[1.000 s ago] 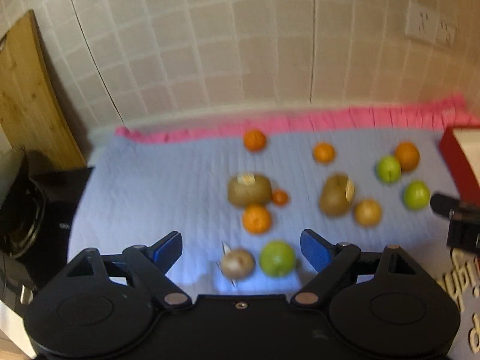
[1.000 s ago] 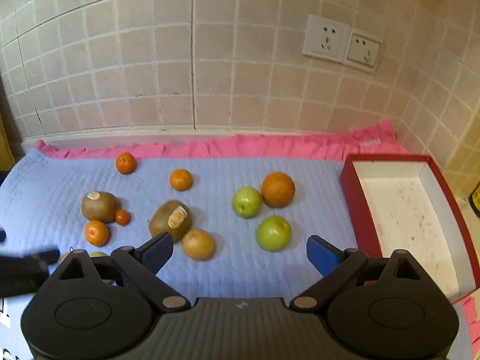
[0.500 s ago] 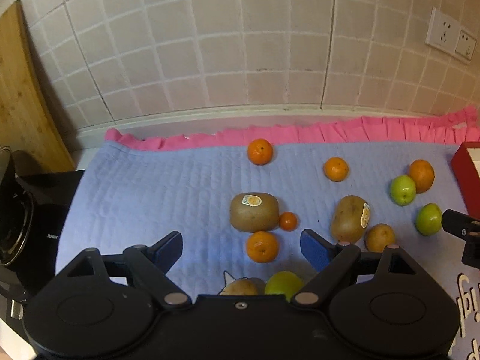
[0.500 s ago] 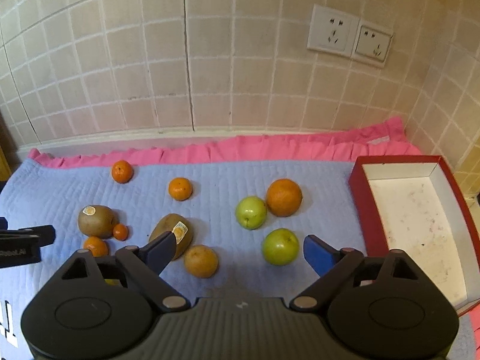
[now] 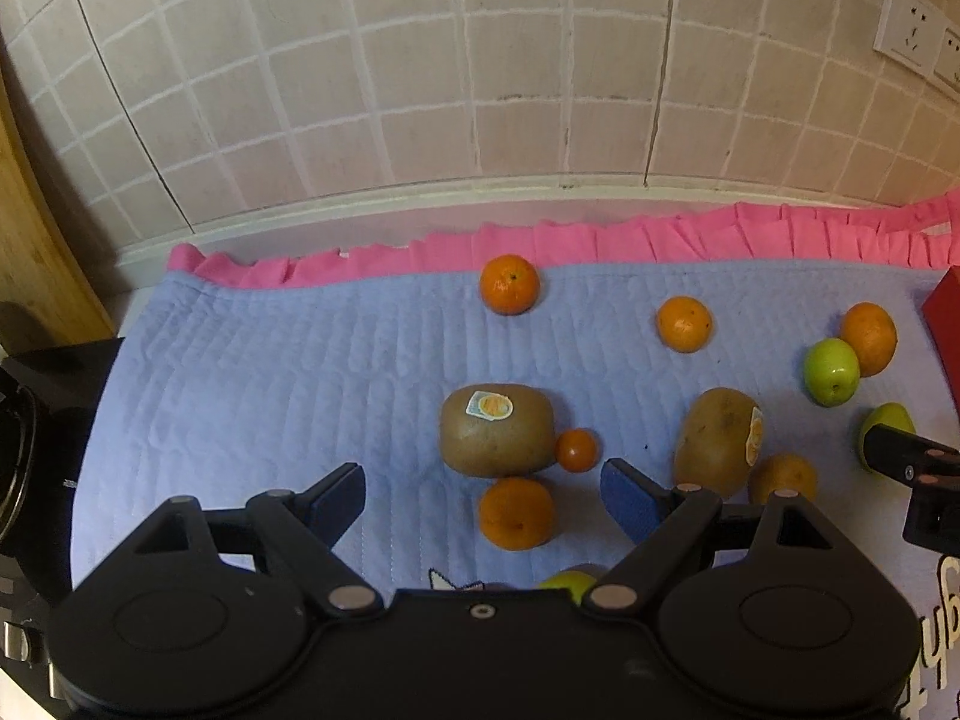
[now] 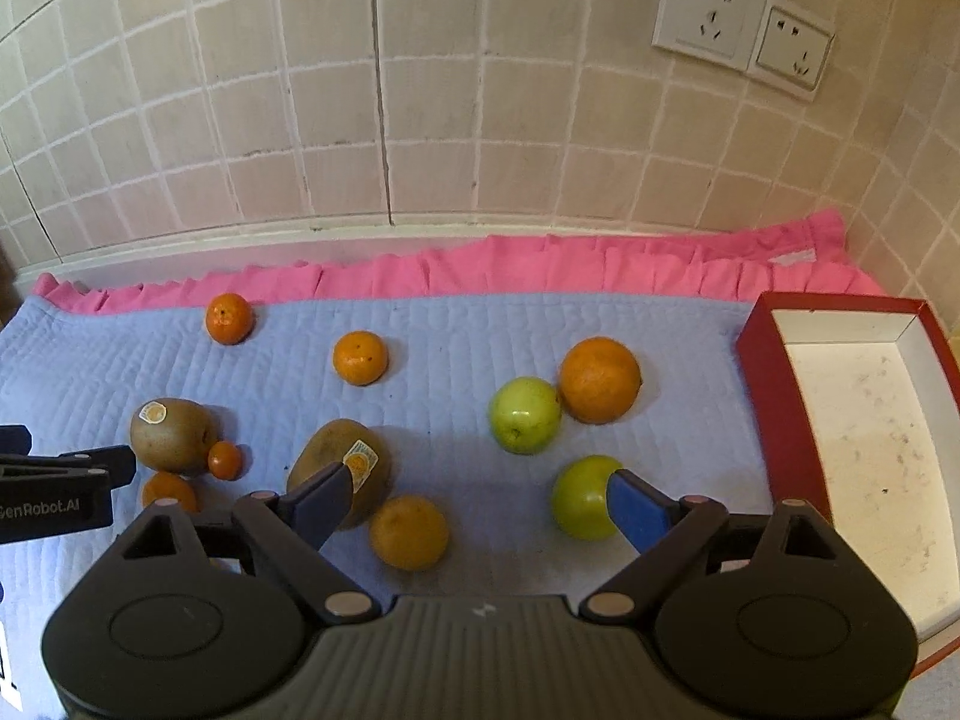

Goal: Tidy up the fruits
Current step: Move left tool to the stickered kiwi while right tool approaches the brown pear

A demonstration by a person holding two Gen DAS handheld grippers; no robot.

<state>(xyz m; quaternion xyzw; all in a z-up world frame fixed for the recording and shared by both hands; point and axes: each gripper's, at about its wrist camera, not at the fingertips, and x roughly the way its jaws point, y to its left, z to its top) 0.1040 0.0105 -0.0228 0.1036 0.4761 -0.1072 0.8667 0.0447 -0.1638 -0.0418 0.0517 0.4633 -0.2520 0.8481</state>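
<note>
Step in hand: judged as the approach before a first pick; every fruit lies loose on the quilted mat [image 6: 456,330] over the counter, and the red box [image 6: 762,384] holds nothing
Red box: right of the right jaws, white inside, well apart from the left jaws
Right gripper [image 6: 474,501]: jaws spread wide, holding nothing; a green apple [image 6: 579,498] lies just inside the right jaw, an orange [image 6: 408,531] between the jaws, a kiwi [image 6: 339,468] behind the left jaw
Left gripper [image 5: 483,495]: jaws spread, empty; a mandarin [image 5: 516,513] sits between them, a stickered kiwi [image 5: 495,429] just ahead with a tiny orange fruit [image 5: 576,450] touching it
Next move: likely to settle the right jaws around the green apple, close gently since round fruit rolls, then carry it right to the box
Writing: "GenRobot.AI" on the left gripper's side in the right view; kiwi stickers too small to read; partial letters at the mat's right edge, illegible
</note>
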